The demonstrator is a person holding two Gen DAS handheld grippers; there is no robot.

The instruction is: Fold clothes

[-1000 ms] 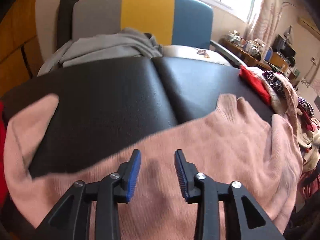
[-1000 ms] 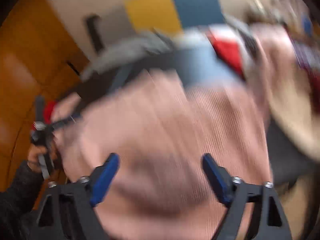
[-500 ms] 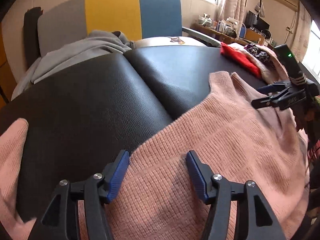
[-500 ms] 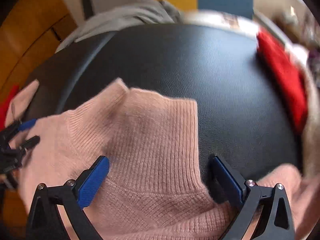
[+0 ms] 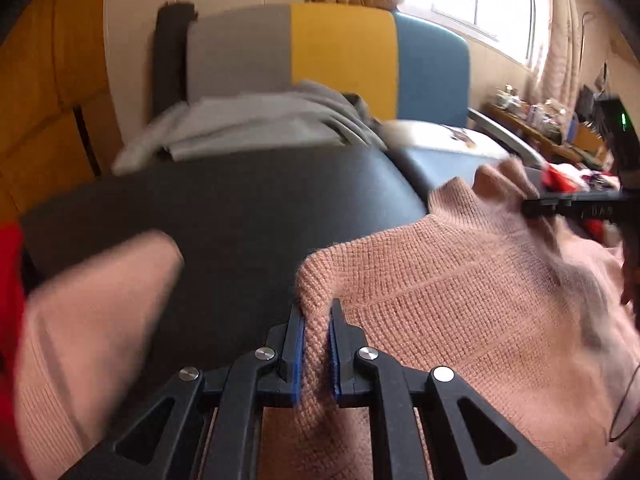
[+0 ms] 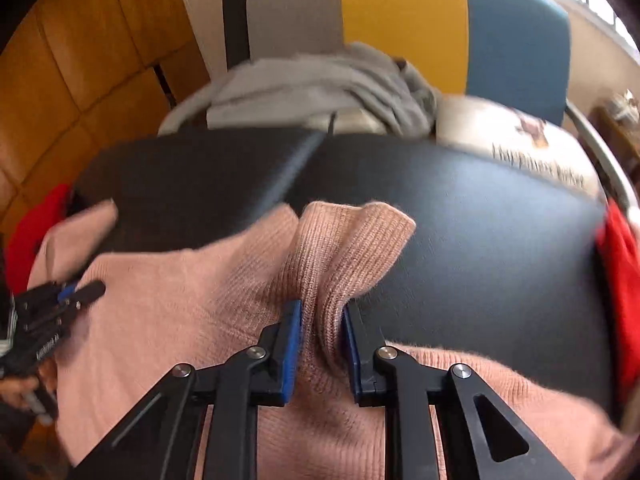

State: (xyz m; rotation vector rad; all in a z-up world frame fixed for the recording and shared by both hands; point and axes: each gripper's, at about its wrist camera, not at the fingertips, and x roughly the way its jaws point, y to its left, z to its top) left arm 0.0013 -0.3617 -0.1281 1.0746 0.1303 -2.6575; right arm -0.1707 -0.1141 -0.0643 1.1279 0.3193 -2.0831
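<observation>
A pink knitted sweater (image 5: 460,300) lies spread on a black padded table (image 5: 240,208). My left gripper (image 5: 316,320) is closing, its blue pads pinching a raised ridge of the sweater's upper edge near the shoulder. One sleeve (image 5: 92,304) lies out to the left. In the right wrist view my right gripper (image 6: 322,320) is closing too, with a bunched fold of the pink sweater (image 6: 192,312) just below its ribbed collar (image 6: 352,236) between the pads. Each gripper shows in the other's view: the right gripper (image 5: 576,204) by the collar, the left gripper (image 6: 60,300) at the far left.
Behind the black table (image 6: 480,248) stands a grey, yellow and blue chair (image 5: 340,56) with grey clothes (image 5: 248,128) heaped on its seat. Red and patterned clothes (image 5: 568,176) pile at the table's right end. A red garment (image 6: 36,224) lies at the left. Wooden panelling (image 6: 80,60) covers the left wall.
Both grippers went from wide open above the sweater to closed on pinched folds of it. The right one swung over and came down at the collar; the left one moved to the upper edge.
</observation>
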